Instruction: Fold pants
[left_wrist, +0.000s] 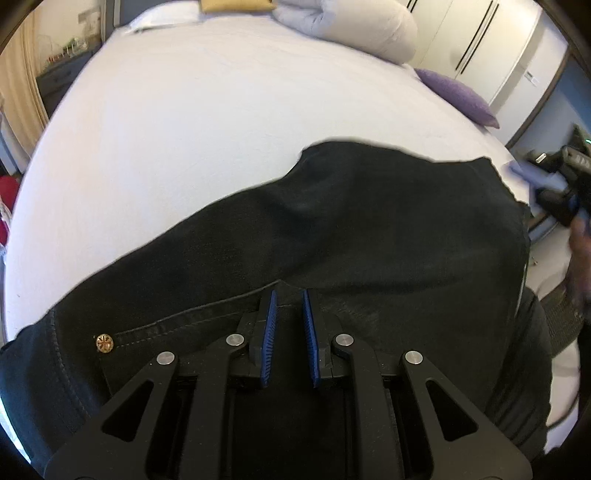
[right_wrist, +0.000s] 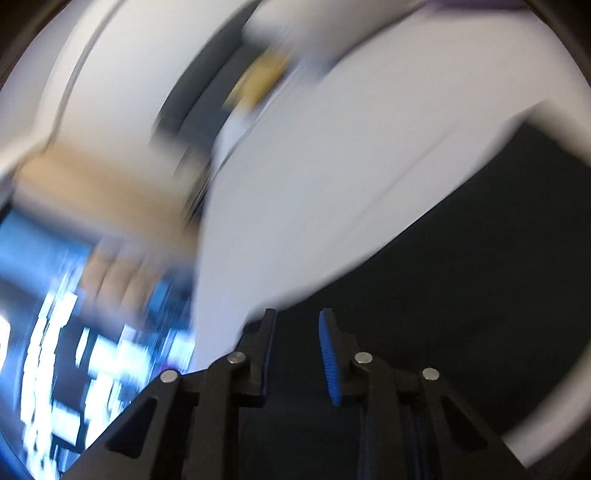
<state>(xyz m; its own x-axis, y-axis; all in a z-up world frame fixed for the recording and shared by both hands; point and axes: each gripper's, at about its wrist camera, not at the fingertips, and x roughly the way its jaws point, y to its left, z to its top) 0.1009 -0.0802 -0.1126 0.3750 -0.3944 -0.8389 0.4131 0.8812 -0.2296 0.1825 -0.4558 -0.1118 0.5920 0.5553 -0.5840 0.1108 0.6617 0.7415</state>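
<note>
Black pants (left_wrist: 351, 229) lie spread on the white bed (left_wrist: 203, 129), waist end near me with a brass rivet (left_wrist: 104, 342) at a pocket seam. My left gripper (left_wrist: 288, 295) hovers just over the waist area, its blue pads apart with nothing between them. My right gripper (right_wrist: 297, 314) is open too, over the edge of the pants (right_wrist: 461, 295); that view is heavily motion-blurred. The right gripper also shows in the left wrist view (left_wrist: 561, 195) at the far right, past the pants' edge.
A rolled white duvet (left_wrist: 351, 26) and a yellow cushion (left_wrist: 236, 4) lie at the head of the bed. A purple pillow (left_wrist: 458, 96) sits at the right edge. White wardrobe doors (left_wrist: 480, 44) stand beyond; a dresser (left_wrist: 59, 81) is at left.
</note>
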